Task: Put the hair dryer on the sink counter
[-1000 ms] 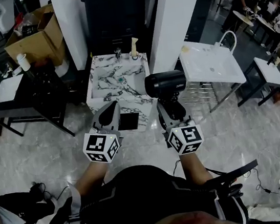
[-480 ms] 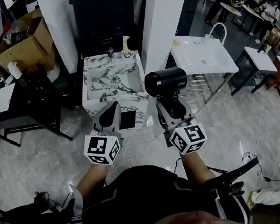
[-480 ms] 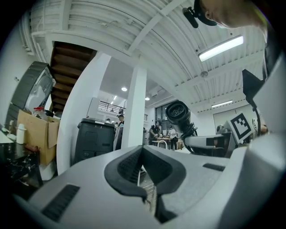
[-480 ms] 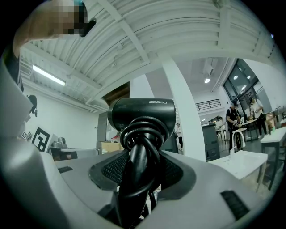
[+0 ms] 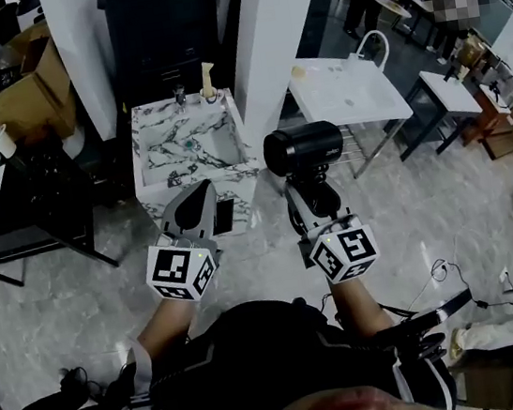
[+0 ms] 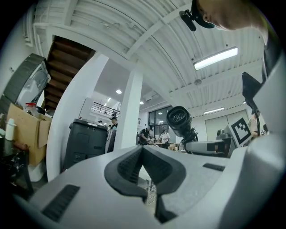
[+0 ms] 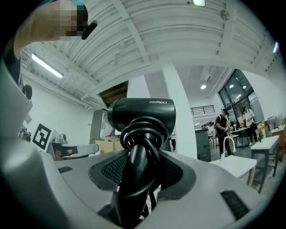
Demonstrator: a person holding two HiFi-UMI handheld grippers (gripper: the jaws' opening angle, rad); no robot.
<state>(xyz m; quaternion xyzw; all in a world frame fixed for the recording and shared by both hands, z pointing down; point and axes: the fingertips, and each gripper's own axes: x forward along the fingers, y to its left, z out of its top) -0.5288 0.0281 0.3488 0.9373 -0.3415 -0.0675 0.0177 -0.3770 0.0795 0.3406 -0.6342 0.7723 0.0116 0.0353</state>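
Head view, looking steeply down on a person carrying two tools. The right hand-held gripper (image 5: 309, 190) is closed on the handle of a black hair dryer (image 5: 304, 150). The barrel lies crosswise above the jaws, and its marker cube (image 5: 344, 253) faces the camera. In the right gripper view both pads press the handle of the hair dryer (image 7: 142, 114) from either side. A black cord (image 7: 142, 134) is coiled round the handle just under the barrel. The left hand-held gripper (image 5: 203, 190) is closed and empty. In the left gripper view its tips (image 6: 143, 150) meet with nothing between them, and the hair dryer (image 6: 179, 118) shows to the right, held level beside it. The left marker cube (image 5: 182, 268) sits near the person's wrist. The marble sink table (image 5: 232, 127) stands far of the left hand-held gripper, with a tap (image 5: 179, 94) and a bottle (image 5: 207, 78) at its far edge. The hair dryer is in the air, right of the sink table's near right corner and not touching it. A white pillar (image 5: 275, 36) rises just right of the sink table. A white table (image 5: 349, 91) stands further right, well apart. A black bin (image 5: 166, 32) stands behind the sink table. An open cardboard box (image 5: 13, 87) sits far left. The floor (image 5: 80, 300) is pale marbled tile.
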